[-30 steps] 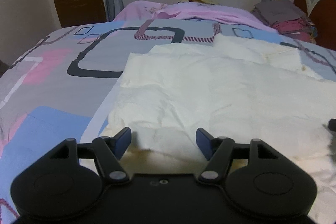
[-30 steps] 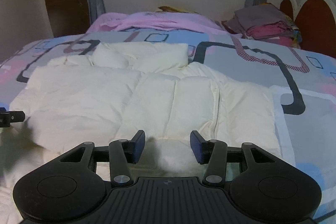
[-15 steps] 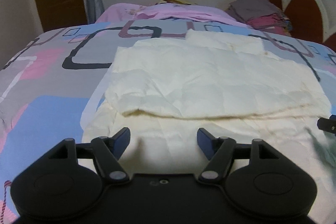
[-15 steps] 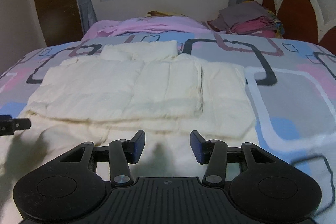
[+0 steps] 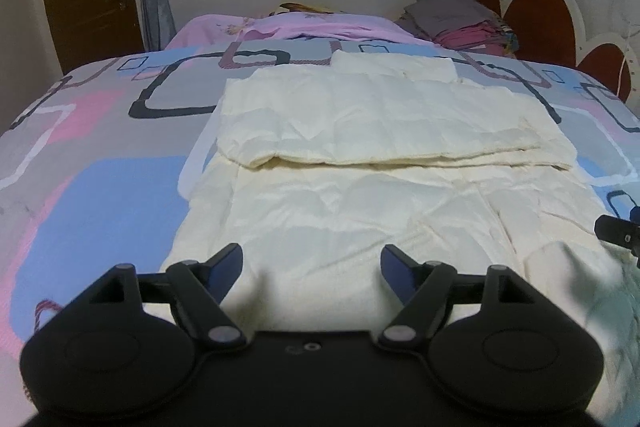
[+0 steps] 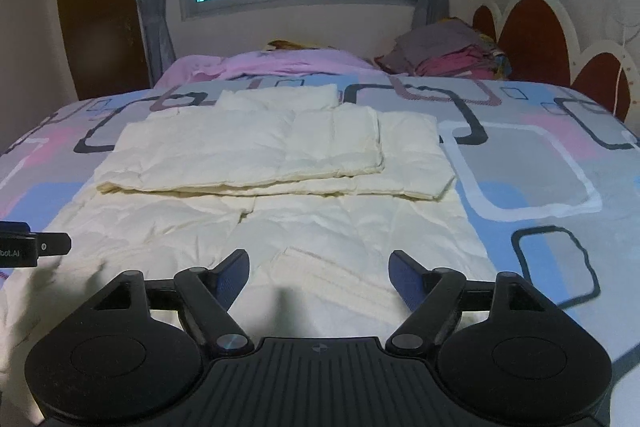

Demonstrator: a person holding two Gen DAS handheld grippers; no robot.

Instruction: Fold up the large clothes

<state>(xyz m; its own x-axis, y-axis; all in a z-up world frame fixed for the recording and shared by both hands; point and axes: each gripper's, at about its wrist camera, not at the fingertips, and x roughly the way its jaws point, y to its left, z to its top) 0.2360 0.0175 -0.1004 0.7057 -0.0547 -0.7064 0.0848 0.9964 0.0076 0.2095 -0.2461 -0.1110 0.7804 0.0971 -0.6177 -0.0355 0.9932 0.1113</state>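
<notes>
Both your grippers hang empty over the near part of the garment: the left gripper and the right gripper have just been opening their jaws, and nothing sits between the pads of either. Under them lies the cream garment, spread flat on the bed, its far part already doubled over toward you so that a folded edge runs across the middle. A ribbed hem or cuff lies just ahead of your right jaws.

Expect it to handle as light, soft and limp: it looks thin and creased, so it should sag between two holds and drag on the cover. Take it at the two near corners, one per gripper, pinching through all layers close to the edge. Lift both sides together, or the fold will likely skew. Beyond it, a pink blanket and a clothes pile sit well apart.
</notes>
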